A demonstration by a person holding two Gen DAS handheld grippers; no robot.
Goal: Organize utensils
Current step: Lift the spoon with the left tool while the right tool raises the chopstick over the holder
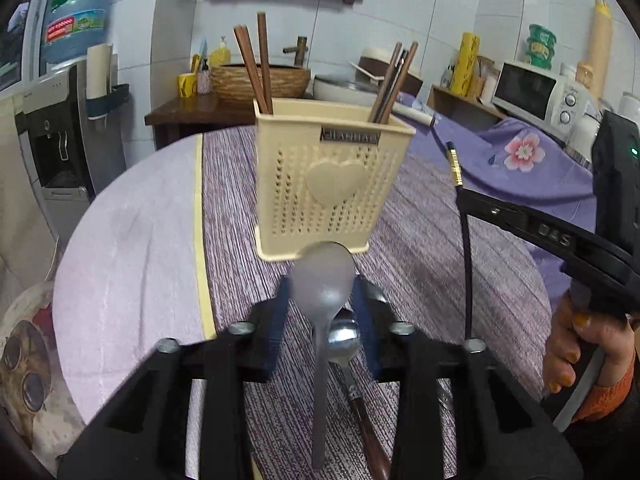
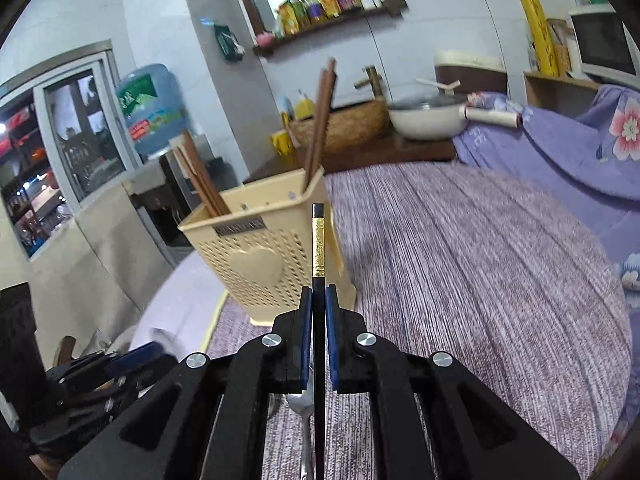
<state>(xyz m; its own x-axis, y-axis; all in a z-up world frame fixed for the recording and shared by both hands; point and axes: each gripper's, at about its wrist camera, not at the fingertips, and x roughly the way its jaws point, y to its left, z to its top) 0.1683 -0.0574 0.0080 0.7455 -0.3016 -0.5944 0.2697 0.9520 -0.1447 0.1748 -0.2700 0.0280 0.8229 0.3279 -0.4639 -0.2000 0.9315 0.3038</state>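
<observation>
A cream perforated utensil holder (image 1: 326,184) with a heart on its front stands on the striped purple cloth and holds brown chopsticks (image 1: 256,64) in its left and right compartments. My left gripper (image 1: 322,300) is shut on a grey spoon (image 1: 322,280), bowl up, just in front of the holder. Below it on the cloth lies a metal spoon with a brown handle (image 1: 346,354). My right gripper (image 2: 319,300) is shut on a black chopstick with a gold band (image 2: 318,240), held right of the holder (image 2: 260,256). That chopstick also shows in the left wrist view (image 1: 454,162).
The table (image 1: 132,260) is round, with a lilac cover showing at its left edge. Behind it stand a water dispenser (image 1: 64,120), a wooden counter with a woven basin (image 1: 260,80), a white pot (image 2: 424,116) and a microwave (image 1: 536,92). The left gripper shows at the lower left of the right wrist view (image 2: 100,376).
</observation>
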